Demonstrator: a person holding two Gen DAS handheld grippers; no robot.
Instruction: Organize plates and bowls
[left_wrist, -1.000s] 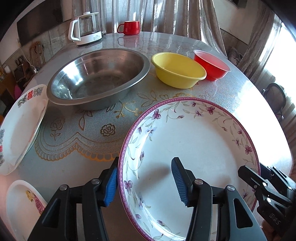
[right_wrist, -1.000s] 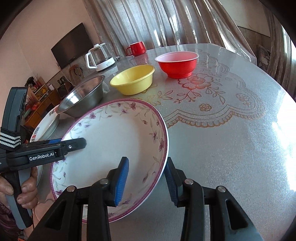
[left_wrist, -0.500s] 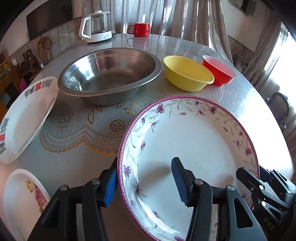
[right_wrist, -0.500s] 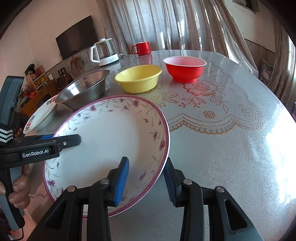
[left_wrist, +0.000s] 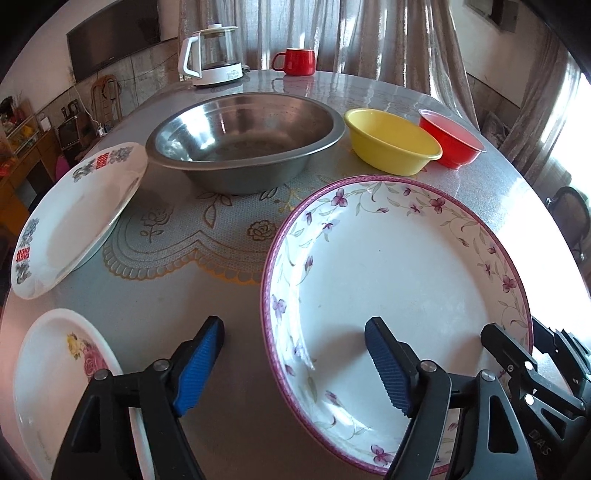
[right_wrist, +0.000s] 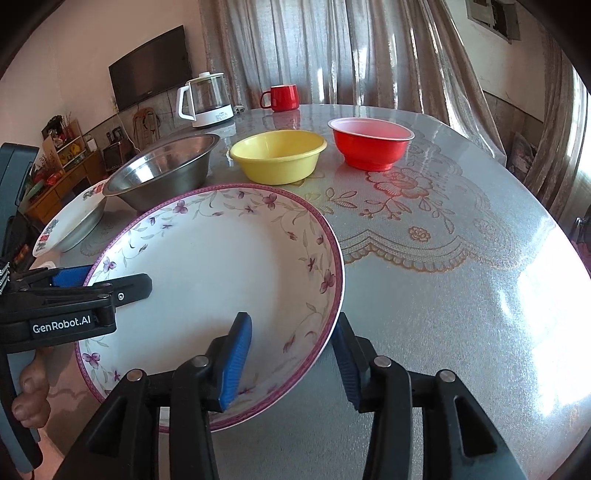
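Observation:
A large white plate with a purple flowered rim (left_wrist: 399, 280) (right_wrist: 214, 266) lies at the table's near side. My left gripper (left_wrist: 295, 365) straddles its left rim, jaws opening wide; neither blue pad touches the plate. My right gripper (right_wrist: 291, 360) straddles the right rim, jaws opening, with one pad over the plate's inside and the other just outside the rim. Each gripper shows in the other's view: the left gripper (right_wrist: 110, 282) and the right gripper (left_wrist: 517, 326). Behind stand a steel bowl (left_wrist: 243, 144), a yellow bowl (left_wrist: 391, 144) and a red bowl (left_wrist: 450, 136).
A white plate with red characters (left_wrist: 74, 218) leans on the steel bowl at left. A white plate with a rose (left_wrist: 55, 376) lies at the near left. A kettle (left_wrist: 214, 55) and red mug (left_wrist: 295, 61) stand at the far edge. The table (right_wrist: 461, 295) is bare at right.
My left gripper's jaws have spread and its outer pad has come away from the plate's rim. The right gripper's jaws have widened a little. The plate stays between both pairs.

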